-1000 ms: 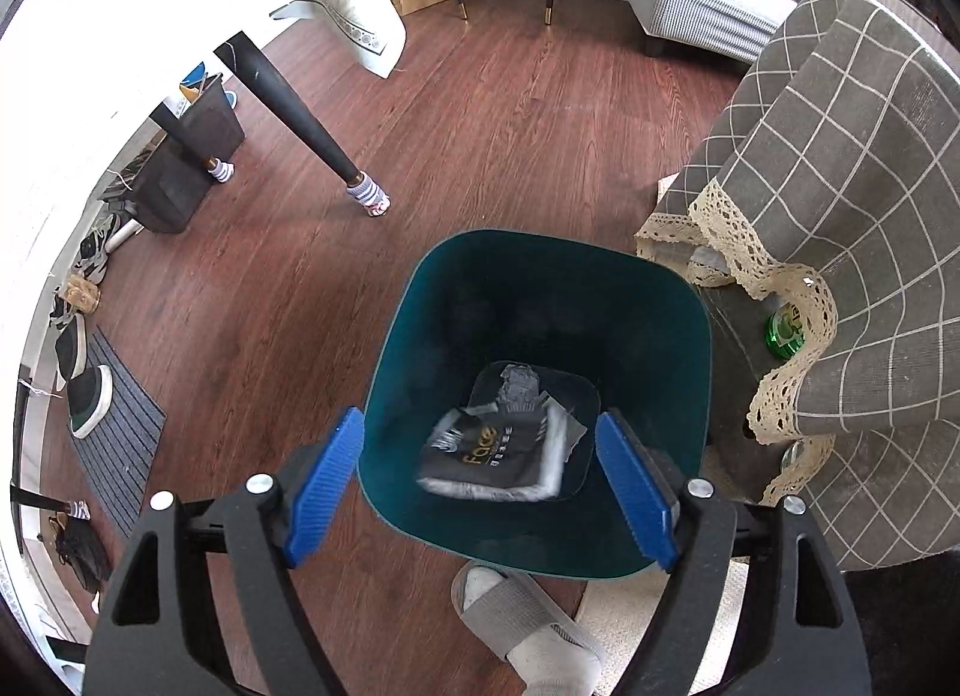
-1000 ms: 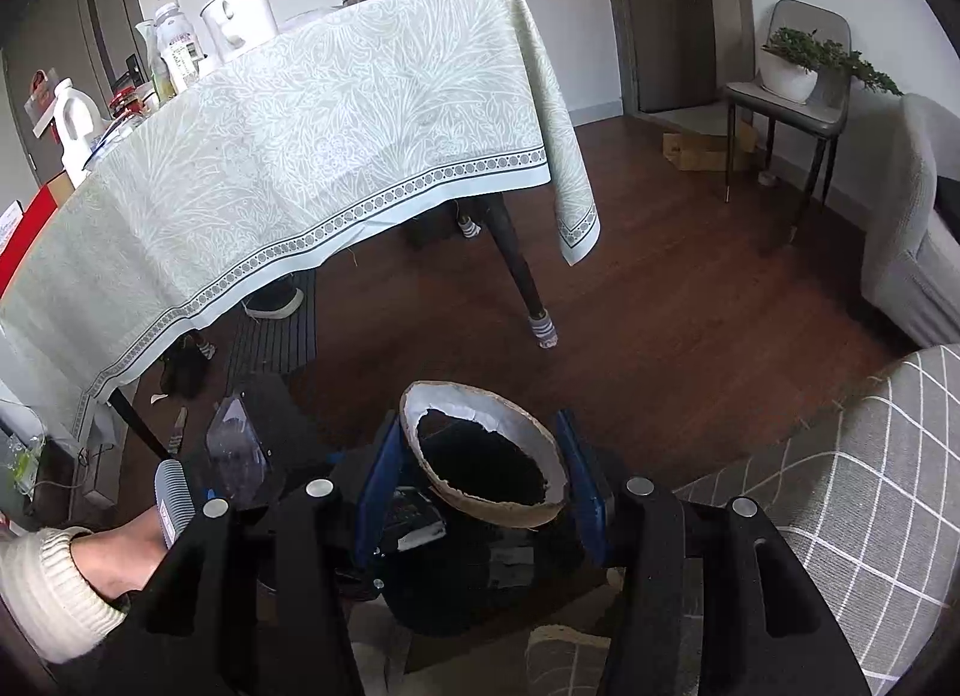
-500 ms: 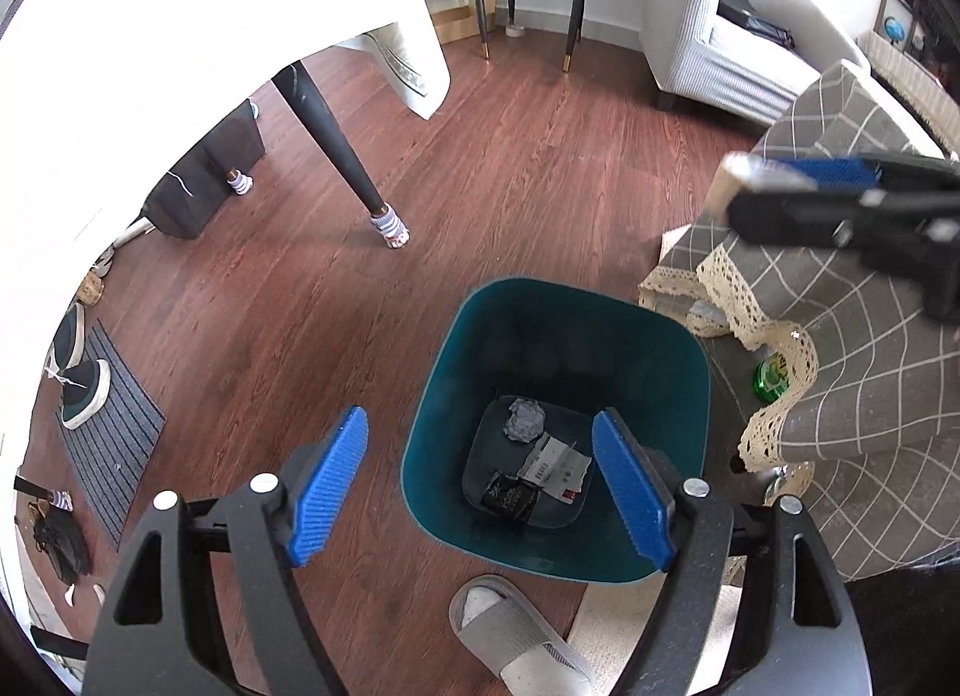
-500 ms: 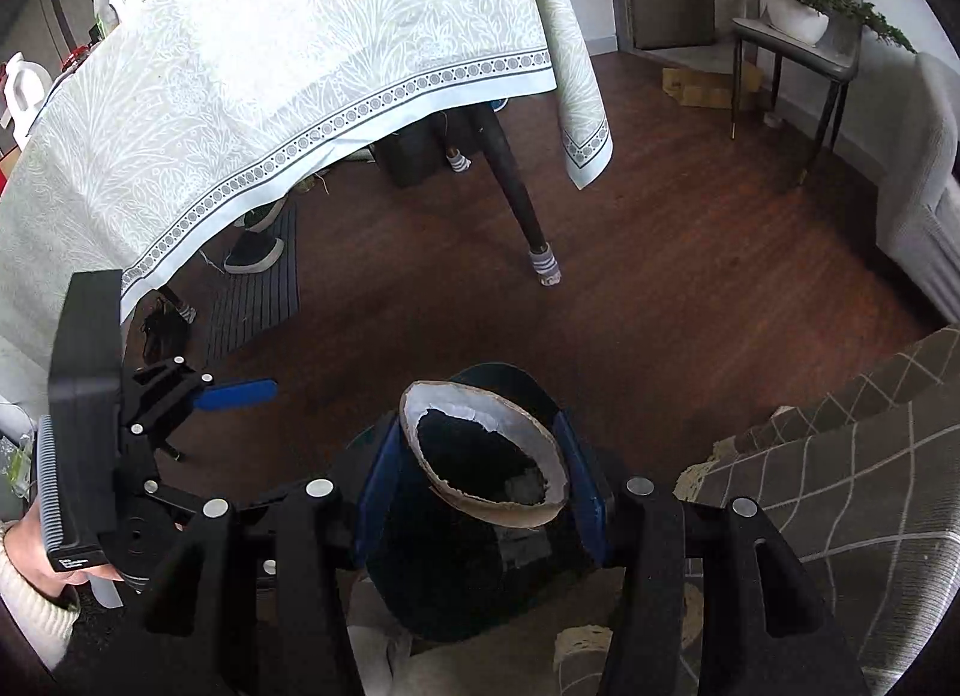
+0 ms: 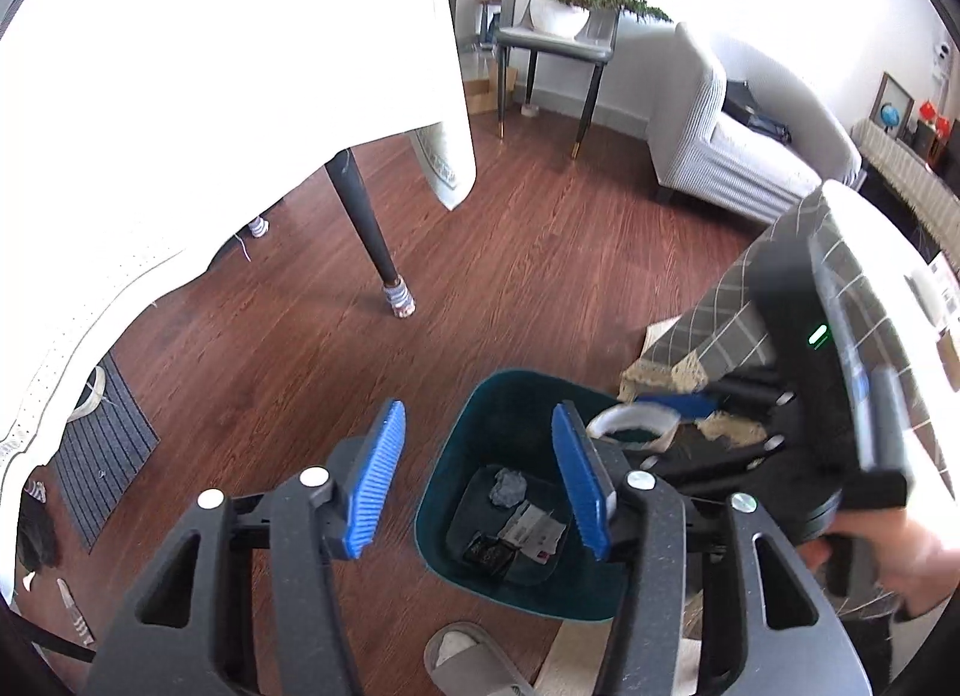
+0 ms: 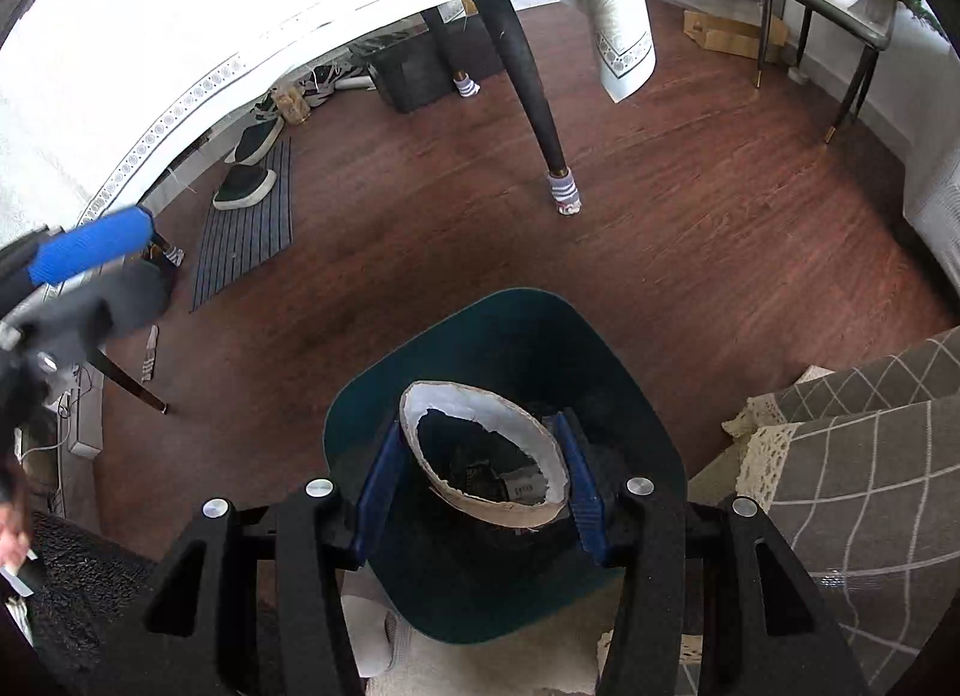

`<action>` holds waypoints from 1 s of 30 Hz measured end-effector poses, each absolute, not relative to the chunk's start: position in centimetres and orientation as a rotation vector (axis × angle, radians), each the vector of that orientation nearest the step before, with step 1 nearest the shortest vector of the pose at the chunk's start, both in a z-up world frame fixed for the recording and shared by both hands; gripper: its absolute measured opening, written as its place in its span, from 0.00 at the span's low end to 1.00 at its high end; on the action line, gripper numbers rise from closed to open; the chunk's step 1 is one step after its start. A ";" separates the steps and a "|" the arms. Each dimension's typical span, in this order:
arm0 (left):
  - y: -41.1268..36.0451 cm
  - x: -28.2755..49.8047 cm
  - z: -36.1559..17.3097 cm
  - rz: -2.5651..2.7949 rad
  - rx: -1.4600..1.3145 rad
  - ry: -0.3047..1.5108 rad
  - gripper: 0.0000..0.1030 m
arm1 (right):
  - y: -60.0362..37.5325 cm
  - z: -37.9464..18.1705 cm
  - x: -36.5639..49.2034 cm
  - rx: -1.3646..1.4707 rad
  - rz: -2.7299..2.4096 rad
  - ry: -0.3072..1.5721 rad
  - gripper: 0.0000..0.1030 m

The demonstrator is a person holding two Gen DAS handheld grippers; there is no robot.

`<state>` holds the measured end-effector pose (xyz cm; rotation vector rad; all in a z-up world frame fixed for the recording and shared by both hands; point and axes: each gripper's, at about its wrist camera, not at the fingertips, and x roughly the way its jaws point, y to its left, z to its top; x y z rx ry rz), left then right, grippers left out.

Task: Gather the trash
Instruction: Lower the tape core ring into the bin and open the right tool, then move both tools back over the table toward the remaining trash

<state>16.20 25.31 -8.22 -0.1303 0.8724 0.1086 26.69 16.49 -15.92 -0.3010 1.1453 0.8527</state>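
- We hold the torn cup [image 6: 483, 459] clamped in the right gripper [image 6: 480, 477], directly over the bin [image 6: 630, 396].
- Left gripper [image 5: 477, 483] empty, jaws just closing partway.
- Next, we judge: release the cup.

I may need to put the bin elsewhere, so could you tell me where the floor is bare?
Bare floor runs wide between the table leg, the armchair and the bin. It is crowded left of the leg, with the mat and shoes, and right of the bin, where the checked cloth hangs. A slipper lies before the bin.
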 end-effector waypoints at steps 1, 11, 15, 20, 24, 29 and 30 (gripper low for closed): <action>25.4 16.1 -7.8 0.107 -0.138 0.861 0.50 | 16.7 -16.3 26.6 -0.310 0.853 1.154 0.50; 24.7 15.7 -3.8 0.077 -0.191 0.767 0.39 | 17.7 -19.5 25.0 -0.399 0.847 1.207 0.53; 24.3 15.6 -3.2 0.079 -0.184 0.755 0.39 | 17.5 -19.9 24.4 -0.422 0.840 1.207 0.64; 23.6 15.0 -1.7 0.073 -0.182 0.714 0.39 | 17.4 -20.0 23.7 -0.435 0.842 1.203 0.64; 23.1 14.8 -0.5 0.067 -0.187 0.681 0.39 | 17.4 -19.2 23.0 -0.437 0.860 1.178 0.64; 23.0 14.9 0.0 0.085 -0.195 0.669 0.39 | 16.6 -16.6 22.1 -0.411 0.890 1.117 0.64; 22.9 14.9 0.2 0.089 -0.197 0.666 0.39 | 16.5 -15.7 21.9 -0.408 0.899 1.096 0.64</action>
